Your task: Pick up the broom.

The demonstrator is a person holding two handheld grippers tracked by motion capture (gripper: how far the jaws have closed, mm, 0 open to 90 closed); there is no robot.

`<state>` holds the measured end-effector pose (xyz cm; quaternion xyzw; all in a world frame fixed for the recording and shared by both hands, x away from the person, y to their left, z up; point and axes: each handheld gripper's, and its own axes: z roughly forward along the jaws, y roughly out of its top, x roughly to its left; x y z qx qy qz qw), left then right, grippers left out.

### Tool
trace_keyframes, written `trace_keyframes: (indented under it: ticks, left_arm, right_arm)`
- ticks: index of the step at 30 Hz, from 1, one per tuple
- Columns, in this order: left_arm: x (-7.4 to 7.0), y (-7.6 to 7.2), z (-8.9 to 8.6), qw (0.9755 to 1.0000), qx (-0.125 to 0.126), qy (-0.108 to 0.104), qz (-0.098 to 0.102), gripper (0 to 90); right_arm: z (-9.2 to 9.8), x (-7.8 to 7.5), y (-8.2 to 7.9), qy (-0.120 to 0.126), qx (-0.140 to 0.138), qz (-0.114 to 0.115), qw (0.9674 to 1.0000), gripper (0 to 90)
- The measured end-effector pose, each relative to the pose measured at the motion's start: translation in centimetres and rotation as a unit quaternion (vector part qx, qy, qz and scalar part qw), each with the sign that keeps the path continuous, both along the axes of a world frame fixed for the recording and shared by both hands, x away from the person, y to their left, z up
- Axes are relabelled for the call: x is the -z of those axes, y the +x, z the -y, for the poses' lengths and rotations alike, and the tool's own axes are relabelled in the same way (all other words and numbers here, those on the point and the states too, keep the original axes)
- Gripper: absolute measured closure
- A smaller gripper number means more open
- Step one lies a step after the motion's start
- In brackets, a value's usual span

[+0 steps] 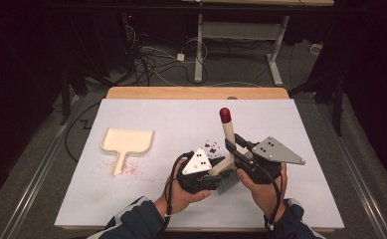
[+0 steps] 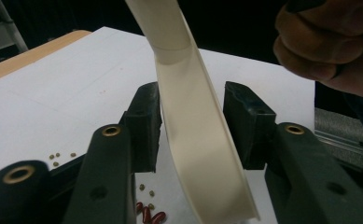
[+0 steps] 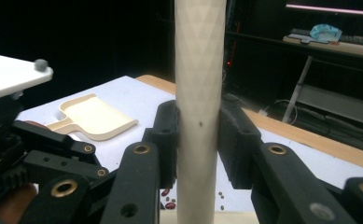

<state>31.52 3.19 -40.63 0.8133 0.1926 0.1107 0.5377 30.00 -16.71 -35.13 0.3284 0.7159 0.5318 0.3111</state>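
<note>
Right tool (image 3: 198, 140) clamped on the brush (image 1: 227, 133) handle near the table (image 1: 305, 149) front edge. Left tool (image 2: 193, 126) wide around the brush's flat base (pads apart from it). Dustpan (image 1: 126, 142) toward the left edge.

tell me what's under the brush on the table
Under the brush, the left gripper view shows red beans and small greenish seeds on the white table. Whatever lies beneath its bristles is covered.
</note>
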Motion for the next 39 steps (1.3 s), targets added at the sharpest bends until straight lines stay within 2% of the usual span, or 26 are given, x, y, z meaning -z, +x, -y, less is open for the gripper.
trace_keyframes:
  ticks: [3, 5, 6, 8, 11, 14, 15, 17, 19, 22, 23, 24, 25, 26, 28, 30, 31, 32, 34, 35, 36, 37, 38, 39]
  left_arm:
    - [0.1, 0.3, -0.4, 1.0000, -0.003, 0.001, -0.007, 61.0]
    - [0.1, 0.4, -0.5, 1.0000, -0.004, 0.002, -0.008, 62.7]
    - [0.1, 0.8, -1.1, 0.9998, -0.005, -0.003, -0.018, 63.8]
    - [0.0, 1.1, -1.7, 0.9999, 0.000, 0.003, -0.017, 65.7]
    - [-0.3, 1.1, -2.3, 0.9997, 0.018, 0.017, -0.011, 65.8]
    - [-0.5, 0.8, -2.8, 0.9985, 0.043, 0.035, -0.004, 65.8]
    - [-0.5, 0.7, -2.9, 0.9976, 0.053, 0.045, -0.001, 65.8]
    - [-0.5, 0.4, -3.2, 0.9954, 0.075, 0.059, 0.002, 65.8]
    - [-0.4, 0.1, -3.6, 0.9929, 0.095, 0.072, 0.002, 65.8]
    - [-0.2, -0.2, -4.1, 0.9894, 0.121, 0.080, -0.005, 65.8]
    - [-0.2, -0.2, -4.2, 0.9881, 0.129, 0.084, -0.005, 65.8]
    - [-0.1, -0.3, -4.3, 0.9873, 0.135, 0.085, -0.004, 65.8]
    - [-0.1, -0.3, -4.3, 0.9859, 0.144, 0.086, -0.006, 65.8]
    - [-0.1, -0.3, -4.4, 0.9848, 0.152, 0.084, -0.008, 65.8]
    - [-0.1, -0.4, -4.4, 0.9840, 0.159, 0.079, -0.008, 65.8]
    - [-0.2, -0.4, -4.4, 0.9821, 0.173, 0.073, -0.011, 65.8]
    - [-0.2, -0.3, -4.5, 0.9817, 0.177, 0.068, -0.013, 65.8]
    - [-0.2, -0.3, -4.5, 0.9818, 0.178, 0.065, -0.016, 65.8]
    - [-0.1, -0.2, -4.6, 0.9804, 0.184, 0.067, -0.017, 65.6]
    - [0.0, -0.2, -4.6, 0.9803, 0.186, 0.064, -0.017, 65.5]
    - [0.0, -0.2, -4.7, 0.9807, 0.185, 0.060, -0.017, 65.4]
    - [0.0, -0.1, -4.7, 0.9809, 0.185, 0.059, -0.016, 64.9]
    - [0.0, -0.1, -4.7, 0.9819, 0.179, 0.059, -0.011, 62.9]
    - [-0.1, -0.1, -4.7, 0.9829, 0.174, 0.059, -0.007, 58.6]
  right_arm:
    - [0.0, -0.1, -0.2, -0.001, -0.002, 0.006, 1.0000, 70.3]
    - [0.0, -0.1, -0.3, 0.002, -0.005, 0.001, 1.0000, 70.2]
    - [0.1, -0.1, -0.3, 0.002, -0.010, 0.000, 0.9999, 70.2]
    - [0.3, -0.2, -0.3, -0.001, -0.023, -0.002, 0.9997, 69.7]
    - [0.9, -0.5, 0.0, -0.002, -0.070, -0.007, 0.9975, 65.0]
    - [1.4, -0.6, 0.0, -0.024, -0.118, -0.002, 0.9927, 57.2]
    - [1.6, -0.6, 0.1, -0.038, -0.139, 0.000, 0.9895, 52.7]
    - [1.8, -0.5, 0.3, -0.081, -0.190, -0.019, 0.9783, 46.1]
    - [2.2, 0.1, 0.4, -0.123, -0.217, -0.014, 0.9684, 45.4]
    - [2.8, 1.4, 1.0, -0.145, -0.262, -0.051, 0.9528, 41.3]
    - [2.8, 1.9, 1.1, -0.153, -0.269, -0.056, 0.9492, 40.9]
    - [2.8, 2.3, 1.3, -0.157, -0.284, -0.066, 0.9436, 39.8]
    - [2.7, 2.7, 1.5, -0.165, -0.301, -0.077, 0.9362, 39.2]
    - [2.6, 3.1, 1.6, -0.173, -0.311, -0.085, 0.9307, 39.2]
    - [2.2, 3.9, 1.9, -0.182, -0.336, -0.098, 0.9190, 39.7]
    - [1.8, 4.5, 2.0, -0.188, -0.348, -0.103, 0.9128, 44.9]
    - [1.6, 4.7, 2.0, -0.184, -0.360, -0.110, 0.9081, 49.6]
    - [1.4, 4.9, 2.0, -0.186, -0.369, -0.109, 0.9040, 52.3]
    - [1.1, 5.2, 2.0, -0.185, -0.379, -0.114, 0.8996, 57.8]
    - [1.1, 5.3, 2.1, -0.186, -0.390, -0.110, 0.8951, 60.7]
    - [1.1, 5.3, 2.1, -0.184, -0.394, -0.108, 0.8940, 61.2]
    - [1.1, 5.3, 2.1, -0.179, -0.392, -0.114, 0.8954, 62.0]
    - [1.1, 5.3, 2.1, -0.178, -0.394, -0.114, 0.8946, 64.4]
    - [1.2, 5.3, 2.1, -0.176, -0.401, -0.110, 0.8923, 67.1]
